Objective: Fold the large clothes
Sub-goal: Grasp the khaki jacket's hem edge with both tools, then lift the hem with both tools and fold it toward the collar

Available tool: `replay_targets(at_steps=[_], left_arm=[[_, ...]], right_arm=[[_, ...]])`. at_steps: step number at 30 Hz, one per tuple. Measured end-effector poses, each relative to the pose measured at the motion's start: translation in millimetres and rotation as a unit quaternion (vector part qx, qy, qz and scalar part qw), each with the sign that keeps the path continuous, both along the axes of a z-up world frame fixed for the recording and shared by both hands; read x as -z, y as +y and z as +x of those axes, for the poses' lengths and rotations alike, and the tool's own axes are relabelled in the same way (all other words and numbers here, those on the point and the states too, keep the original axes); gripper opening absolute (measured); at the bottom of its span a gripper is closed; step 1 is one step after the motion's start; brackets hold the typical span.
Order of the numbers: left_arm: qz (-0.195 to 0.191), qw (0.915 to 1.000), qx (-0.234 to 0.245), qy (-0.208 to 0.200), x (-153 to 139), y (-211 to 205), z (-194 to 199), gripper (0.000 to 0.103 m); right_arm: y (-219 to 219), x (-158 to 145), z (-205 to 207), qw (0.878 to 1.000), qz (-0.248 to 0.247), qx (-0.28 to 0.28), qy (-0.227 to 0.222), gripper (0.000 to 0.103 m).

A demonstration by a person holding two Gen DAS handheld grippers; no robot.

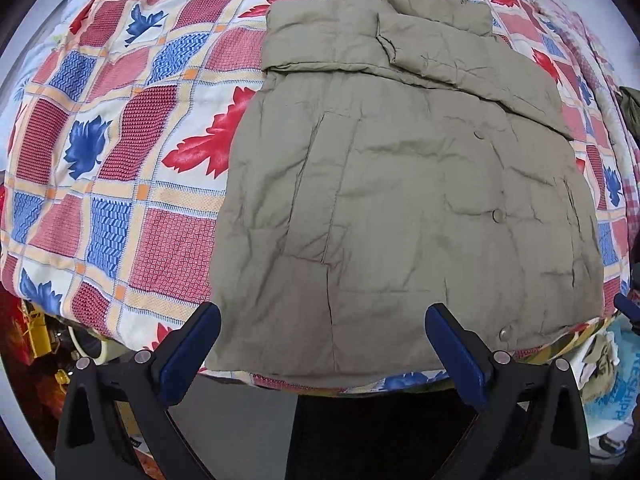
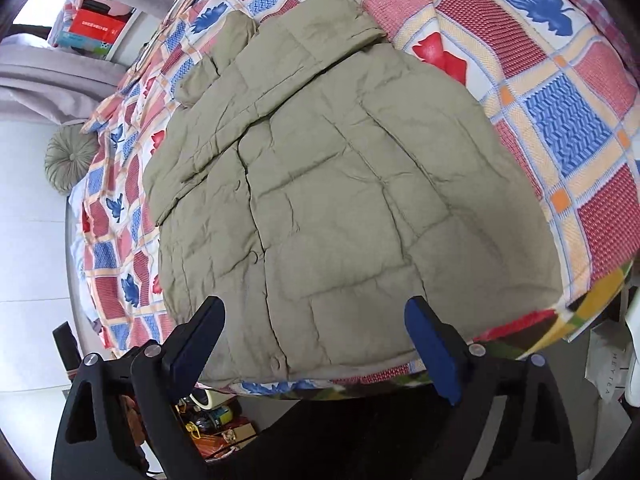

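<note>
An olive-green quilted jacket (image 1: 400, 184) lies flat on the bed, front up, with snap buttons down its middle and a sleeve folded across its upper part. Its hem reaches the bed's near edge. In the right wrist view the same jacket (image 2: 340, 200) fills the middle. My left gripper (image 1: 322, 316) hovers above the hem, open, with nothing between its blue pads. My right gripper (image 2: 316, 308) also stands open over the hem, holding nothing.
A patchwork quilt (image 1: 120, 160) with red and blue leaves covers the bed. A round green cushion (image 2: 68, 158) sits at the quilt's left edge. Boxes and clutter (image 2: 216, 424) lie on the floor below the bed's near edge. A light paper bag (image 2: 612, 364) stands at the right.
</note>
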State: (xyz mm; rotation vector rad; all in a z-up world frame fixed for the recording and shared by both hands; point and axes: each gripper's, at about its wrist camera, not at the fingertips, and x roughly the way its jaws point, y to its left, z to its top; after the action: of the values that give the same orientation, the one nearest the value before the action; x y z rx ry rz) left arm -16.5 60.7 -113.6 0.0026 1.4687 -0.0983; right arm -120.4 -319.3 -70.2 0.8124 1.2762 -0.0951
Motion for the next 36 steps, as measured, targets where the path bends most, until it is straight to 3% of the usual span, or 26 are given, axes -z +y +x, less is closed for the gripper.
replay_targets(at_steps=[9, 18, 23, 29, 36], left_arm=[[-0.003, 0.9997, 0.009, 0.023, 11, 8, -11, 0.102], [-0.092, 0.9926, -0.02, 0.078, 35, 29, -26, 0.102], [-0.172, 0.9758, -0.062, 0.121, 57, 41, -36, 0.102], [-0.219, 0.9538, -0.125, 0.163, 91, 57, -52, 0.102], [-0.256, 0.9336, -0.18, 0.174, 119, 59, -58, 0.102]], right_arm=[[-4, 14, -20, 0.997, 0.056, 0.048, 0.022, 0.093], [-14, 27, -32, 0.991, 0.09, 0.09, 0.035, 0.093], [-21, 50, -47, 0.982, 0.131, 0.123, 0.058, 0.093], [-32, 84, -64, 0.97, 0.16, 0.163, 0.077, 0.093], [-33, 122, -67, 0.957, 0.194, 0.192, 0.094, 0.093]])
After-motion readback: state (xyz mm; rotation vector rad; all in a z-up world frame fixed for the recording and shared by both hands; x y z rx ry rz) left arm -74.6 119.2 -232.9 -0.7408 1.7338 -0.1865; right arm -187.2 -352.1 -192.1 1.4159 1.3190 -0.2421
